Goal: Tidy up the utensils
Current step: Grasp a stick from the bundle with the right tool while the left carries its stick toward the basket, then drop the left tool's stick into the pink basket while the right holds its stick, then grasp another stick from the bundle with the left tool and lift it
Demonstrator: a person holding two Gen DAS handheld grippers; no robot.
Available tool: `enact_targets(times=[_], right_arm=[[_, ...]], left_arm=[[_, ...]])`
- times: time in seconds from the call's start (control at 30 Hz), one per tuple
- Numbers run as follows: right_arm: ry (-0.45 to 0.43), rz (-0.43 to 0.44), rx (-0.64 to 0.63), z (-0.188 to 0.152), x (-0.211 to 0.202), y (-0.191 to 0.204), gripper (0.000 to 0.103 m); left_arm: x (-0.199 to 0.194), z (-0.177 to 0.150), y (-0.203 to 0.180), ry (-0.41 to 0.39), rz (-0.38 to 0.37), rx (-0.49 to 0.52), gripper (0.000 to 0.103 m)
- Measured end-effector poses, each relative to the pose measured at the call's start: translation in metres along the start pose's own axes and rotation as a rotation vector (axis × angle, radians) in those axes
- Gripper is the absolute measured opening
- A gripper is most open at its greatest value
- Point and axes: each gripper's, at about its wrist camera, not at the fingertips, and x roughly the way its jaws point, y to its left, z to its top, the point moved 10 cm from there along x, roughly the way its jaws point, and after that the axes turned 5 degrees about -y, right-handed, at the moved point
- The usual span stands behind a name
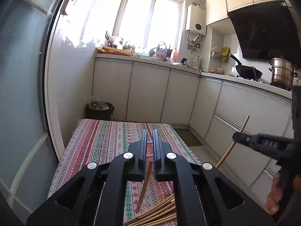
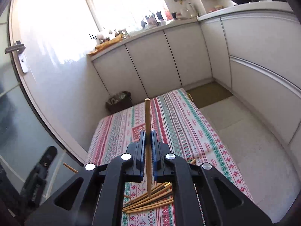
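Observation:
My left gripper (image 1: 150,134) is shut on a wooden chopstick (image 1: 144,184) that hangs down from between its jaws over the striped tablecloth (image 1: 105,141). Off to the right my right gripper (image 1: 237,137) is raised and shut on a second chopstick (image 1: 244,124). In the right wrist view the right gripper (image 2: 148,138) pinches this chopstick (image 2: 147,113) near its middle, and the stick stands almost upright. A loose pile of chopsticks (image 2: 150,200) lies on the cloth below both grippers, also seen as a pile (image 1: 160,215) in the left wrist view. The left gripper (image 2: 40,179) shows at lower left.
The table stands in a narrow kitchen with white cabinets (image 1: 150,92) behind and to the right. A dark bin (image 1: 99,111) sits on the floor beyond the table's far left corner. A wok (image 1: 248,71) and a steel pot (image 1: 282,73) stand on the counter. A hand (image 1: 276,194) holds the right gripper.

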Motion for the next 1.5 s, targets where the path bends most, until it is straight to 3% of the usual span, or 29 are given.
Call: enact_targets(times=[0.2, 0.37, 0.57, 0.63, 0.67, 0.7, 0.77, 0.87, 0.9, 0.93, 0.97, 1.03, 1.07, 1.17, 1.23, 1.3, 1.4, 1.5], right_arm=[[-0.094, 0.043, -0.032, 0.058, -0.025, 0.014, 0.006], [-0.14, 0.058, -0.025, 0.095, -0.012, 0.018, 0.006], [-0.153, 0.086, -0.014, 0.104, 0.019, 0.01, 0.006], [-0.148, 0.091, 0.002, 0.105, 0.03, 0.005, 0.006], [-0.147, 0.095, 0.013, 0.102, 0.032, 0.0, 0.006], [-0.147, 0.097, 0.028, 0.101, 0.034, -0.005, 0.006], [-0.143, 0.098, 0.068, 0.094, 0.033, -0.019, 0.006], [-0.133, 0.098, 0.15, 0.08, 0.032, -0.048, 0.006], [-0.131, 0.088, 0.168, 0.075, 0.032, -0.058, 0.006], [-0.121, 0.077, 0.178, 0.07, 0.033, -0.067, 0.006], [-0.104, 0.076, 0.182, 0.066, 0.035, -0.073, 0.006], [-0.083, 0.09, 0.206, 0.064, 0.035, -0.081, 0.006], [-0.085, 0.1, 0.211, 0.065, 0.033, -0.082, 0.006], [-0.122, 0.107, 0.196, 0.073, 0.021, -0.087, 0.007], [-0.126, 0.12, 0.201, 0.075, 0.016, -0.092, 0.007], [-0.118, 0.129, 0.214, 0.075, 0.015, -0.099, 0.007], [-0.104, 0.129, 0.236, 0.072, 0.015, -0.111, 0.01], [-0.096, 0.131, 0.254, 0.07, 0.013, -0.118, 0.01]], left_arm=[[0.009, 0.013, -0.002, -0.008, -0.004, -0.022, 0.005], [0.027, 0.025, -0.006, 0.006, -0.031, -0.036, 0.005], [0.046, 0.058, -0.019, -0.025, -0.048, 0.04, 0.005], [0.055, 0.055, -0.026, 0.015, -0.082, 0.086, 0.005], [0.061, 0.045, -0.033, 0.073, -0.115, 0.134, 0.013], [0.068, 0.028, -0.041, 0.155, -0.164, 0.197, 0.033], [0.071, -0.027, -0.065, 0.367, -0.312, 0.41, 0.061], [0.037, -0.135, -0.08, 0.561, -0.442, 0.971, 0.073], [0.026, -0.168, -0.077, 0.63, -0.469, 1.12, 0.073], [0.018, -0.195, -0.069, 0.731, -0.481, 1.182, 0.073], [0.015, -0.217, -0.058, 0.838, -0.466, 1.177, 0.073], [0.022, -0.245, -0.035, 1.017, -0.331, 1.023, 0.083], [0.027, -0.254, -0.02, 1.088, -0.242, 0.907, 0.089], [0.034, -0.269, 0.013, 1.249, -0.043, 0.448, 0.088], [0.041, -0.272, 0.031, 1.262, 0.077, 0.234, 0.08], [0.047, -0.275, 0.036, 1.264, 0.133, 0.105, 0.068], [0.055, -0.283, 0.039, 1.281, 0.205, 0.041, 0.053], [0.063, -0.292, 0.044, 1.281, 0.275, 0.018, 0.047]])
